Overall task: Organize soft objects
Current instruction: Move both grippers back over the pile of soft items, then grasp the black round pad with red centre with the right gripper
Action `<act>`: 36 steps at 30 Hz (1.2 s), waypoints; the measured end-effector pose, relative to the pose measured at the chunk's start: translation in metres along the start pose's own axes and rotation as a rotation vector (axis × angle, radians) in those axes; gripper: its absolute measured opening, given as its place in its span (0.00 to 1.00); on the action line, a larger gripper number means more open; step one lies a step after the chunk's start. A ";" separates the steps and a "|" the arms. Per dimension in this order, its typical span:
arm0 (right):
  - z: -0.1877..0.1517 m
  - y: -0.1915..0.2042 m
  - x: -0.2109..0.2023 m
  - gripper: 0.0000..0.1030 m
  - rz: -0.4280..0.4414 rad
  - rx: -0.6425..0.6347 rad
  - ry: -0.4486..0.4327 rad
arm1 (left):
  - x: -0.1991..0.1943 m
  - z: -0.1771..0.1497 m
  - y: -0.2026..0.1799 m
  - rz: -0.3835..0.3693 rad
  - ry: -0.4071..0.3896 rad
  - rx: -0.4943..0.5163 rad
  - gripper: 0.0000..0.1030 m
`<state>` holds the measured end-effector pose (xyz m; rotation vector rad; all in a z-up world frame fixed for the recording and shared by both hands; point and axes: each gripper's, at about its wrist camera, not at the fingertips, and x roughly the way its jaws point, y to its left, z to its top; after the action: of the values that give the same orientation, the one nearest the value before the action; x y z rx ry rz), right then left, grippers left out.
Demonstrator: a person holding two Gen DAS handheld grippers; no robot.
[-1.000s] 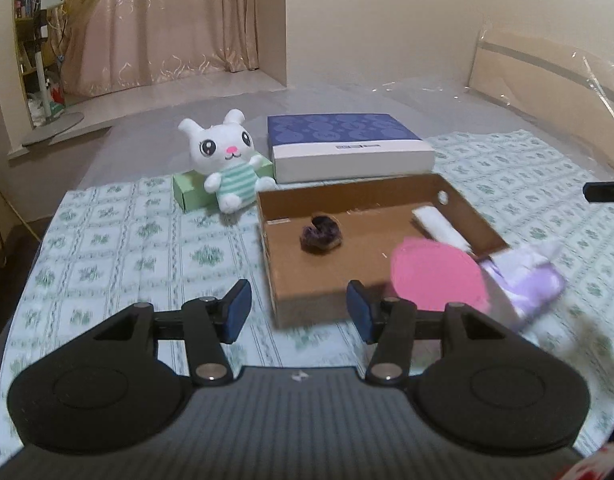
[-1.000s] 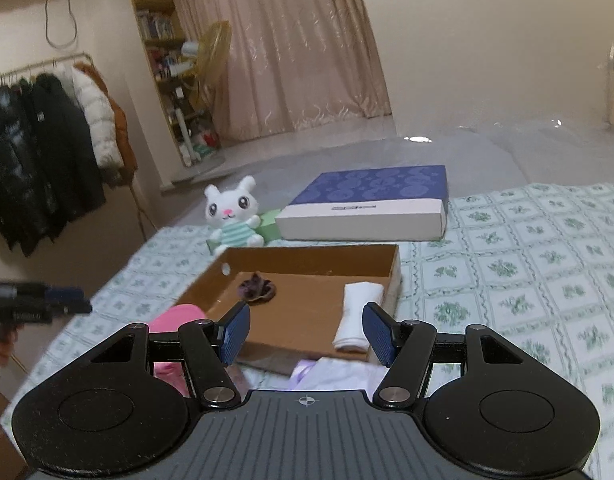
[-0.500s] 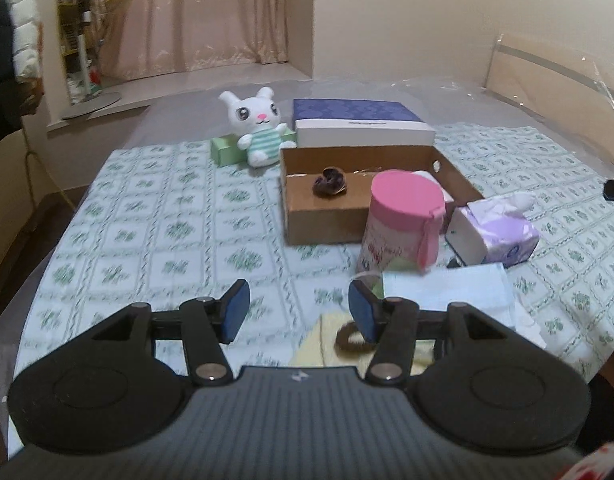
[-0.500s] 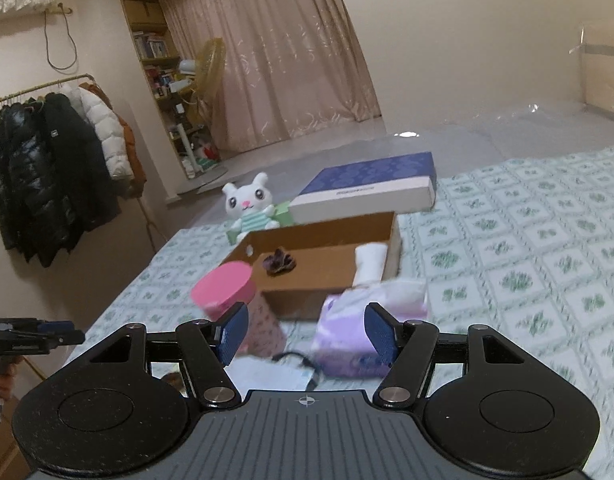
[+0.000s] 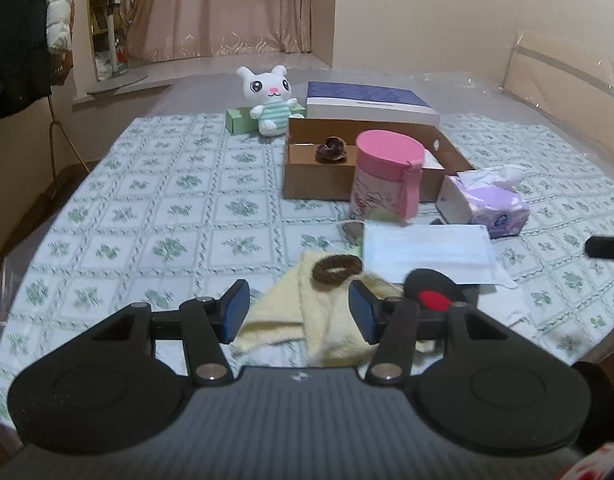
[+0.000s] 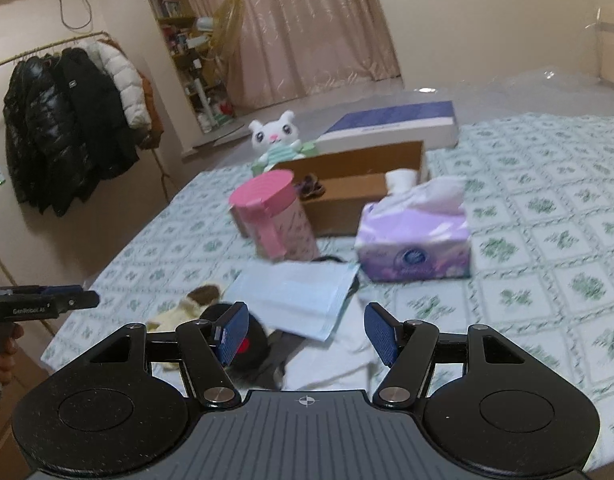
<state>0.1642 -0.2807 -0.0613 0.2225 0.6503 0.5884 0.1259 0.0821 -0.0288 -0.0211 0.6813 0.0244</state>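
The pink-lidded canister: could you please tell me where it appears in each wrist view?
Left wrist view: pink-lidded canister right of centre, in front of the cardboard box.
Right wrist view: canister left of centre, tilted by the lens.
Shared landmark: purple tissue pack, on the canister's right in both.

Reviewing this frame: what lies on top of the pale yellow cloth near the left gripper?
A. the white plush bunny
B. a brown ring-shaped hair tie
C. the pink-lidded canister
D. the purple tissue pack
B: in the left wrist view the brown hair tie lies on the yellow cloth, while the other items stand farther back.
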 end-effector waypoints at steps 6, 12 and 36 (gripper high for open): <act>-0.013 0.013 0.016 0.63 0.027 -0.043 0.032 | -0.001 -0.014 -0.013 -0.010 0.007 -0.037 0.50; -0.017 0.019 0.038 0.67 0.031 -0.053 0.082 | 0.007 -0.023 -0.023 -0.002 0.019 -0.055 0.50; -0.035 0.060 0.138 0.82 0.110 -0.383 0.181 | 0.063 -0.040 -0.030 0.011 0.105 -0.045 0.50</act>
<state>0.2036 -0.1516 -0.1358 -0.1560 0.6890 0.8326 0.1501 0.0517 -0.0995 -0.0622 0.7858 0.0495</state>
